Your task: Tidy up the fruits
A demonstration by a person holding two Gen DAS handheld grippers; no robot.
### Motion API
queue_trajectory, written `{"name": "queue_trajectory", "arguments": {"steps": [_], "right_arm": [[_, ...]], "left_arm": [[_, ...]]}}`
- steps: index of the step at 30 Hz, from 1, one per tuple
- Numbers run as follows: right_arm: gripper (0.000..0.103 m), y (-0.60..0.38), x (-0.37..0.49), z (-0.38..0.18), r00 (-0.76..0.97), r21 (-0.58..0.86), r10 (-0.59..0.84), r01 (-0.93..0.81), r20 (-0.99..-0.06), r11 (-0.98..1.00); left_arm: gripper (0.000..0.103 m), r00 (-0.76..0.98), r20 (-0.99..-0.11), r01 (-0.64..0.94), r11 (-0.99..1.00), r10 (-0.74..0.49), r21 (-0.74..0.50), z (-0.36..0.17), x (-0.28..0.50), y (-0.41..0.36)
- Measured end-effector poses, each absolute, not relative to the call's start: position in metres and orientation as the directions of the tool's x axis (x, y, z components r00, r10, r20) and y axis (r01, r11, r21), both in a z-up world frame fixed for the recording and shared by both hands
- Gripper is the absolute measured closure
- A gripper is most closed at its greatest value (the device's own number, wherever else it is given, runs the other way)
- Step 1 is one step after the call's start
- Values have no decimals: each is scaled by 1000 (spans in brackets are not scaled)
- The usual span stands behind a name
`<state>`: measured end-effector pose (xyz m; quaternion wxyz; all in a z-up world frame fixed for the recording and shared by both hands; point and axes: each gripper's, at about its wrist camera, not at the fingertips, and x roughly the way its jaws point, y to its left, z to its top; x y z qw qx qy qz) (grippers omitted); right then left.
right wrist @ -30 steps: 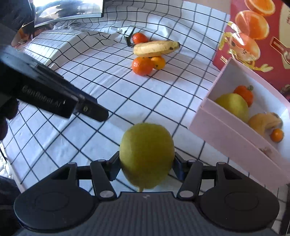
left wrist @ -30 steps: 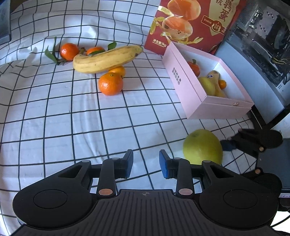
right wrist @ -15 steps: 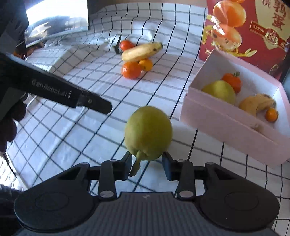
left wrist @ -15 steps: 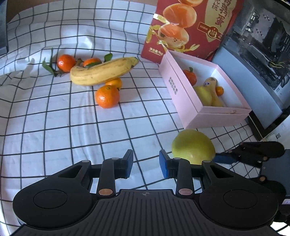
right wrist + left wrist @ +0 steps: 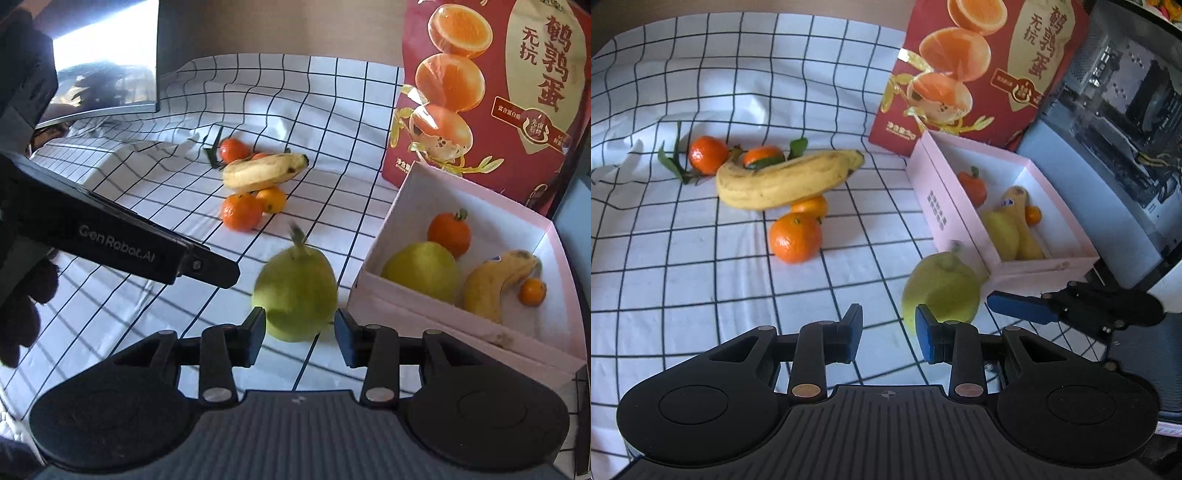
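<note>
A green pear lies on the checked cloth, blurred, stem up, just ahead of my right gripper, which is open and not touching it. It also shows in the left wrist view, beside the pink box. The box holds a pear, a banana, a tangerine and a small orange fruit. My left gripper is open and empty above the cloth. A banana and several tangerines lie at the back left.
A tall red printed box stands behind the pink box. A computer case is at the right. A monitor stands at the back left. The cloth is wrinkled near the tangerines.
My right gripper opened and let go of the green pear, which dropped onto the cloth next to the pink box. Both grippers pulled back a little.
</note>
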<state>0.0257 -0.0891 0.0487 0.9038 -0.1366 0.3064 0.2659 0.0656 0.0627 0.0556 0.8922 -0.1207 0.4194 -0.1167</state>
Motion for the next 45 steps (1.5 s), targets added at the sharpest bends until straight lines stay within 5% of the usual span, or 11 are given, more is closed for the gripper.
{"name": "queue_trajectory", "arguments": {"steps": [3,10,19,27,36,45], "right_arm": [[45,-84,31,44,681,-62,394,-541,-617,839],[45,-60,41,38,694,-43,403,-529,-597,848],[45,-68,37,40,684,-61,404,-548,-607,835],[45,-47,14,57,728,-408,414,-663,-546,628],[39,-1,52,49,618,-441,406,-776,-674,450],[40,3,101,48,463,-240,346,-816,-816,526]], "left_arm": [[68,624,-730,71,951,-278,-301,55,64,77],[68,626,-733,25,946,-266,-323,56,72,100],[68,615,-699,-74,856,-365,-512,48,82,106],[68,662,-689,-166,839,-295,-519,48,74,138],[68,695,-670,-184,837,-261,-516,46,49,163],[68,678,-684,-133,870,-270,-475,41,48,157]]}}
